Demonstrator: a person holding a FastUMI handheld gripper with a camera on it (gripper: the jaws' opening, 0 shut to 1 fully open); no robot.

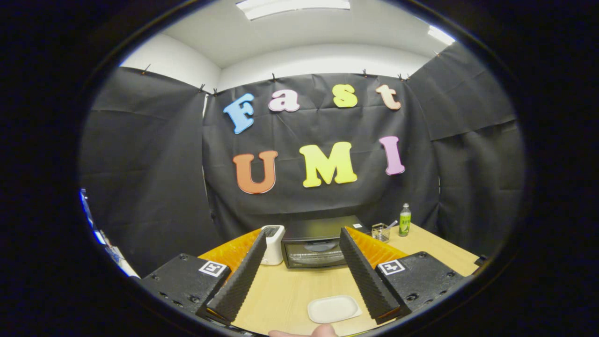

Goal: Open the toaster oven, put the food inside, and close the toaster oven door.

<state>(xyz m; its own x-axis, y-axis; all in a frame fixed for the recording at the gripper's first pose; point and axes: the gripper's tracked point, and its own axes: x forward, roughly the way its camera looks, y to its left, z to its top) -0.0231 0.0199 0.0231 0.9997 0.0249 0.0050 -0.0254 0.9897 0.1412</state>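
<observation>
Black cloth (140,164) hangs pinned across three sides of the booth. White wall (323,58) shows above it. Ceiling light panels (292,7) are lit. The wooden counter (435,250) stands against the cloth.

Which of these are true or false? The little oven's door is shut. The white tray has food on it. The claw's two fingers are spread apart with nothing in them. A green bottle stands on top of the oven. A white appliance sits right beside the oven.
1. The toaster oven door is shut: true.
2. The white tray has food on it: false. It lies bare on the table, between the fingers.
3. The gripper fingers are spread apart and hold nothing: true.
4. The green bottle stands on the oven: false. It stands on the table off to the oven's side, next to a small clear holder.
5. A white appliance sits right beside the oven: true.
</observation>
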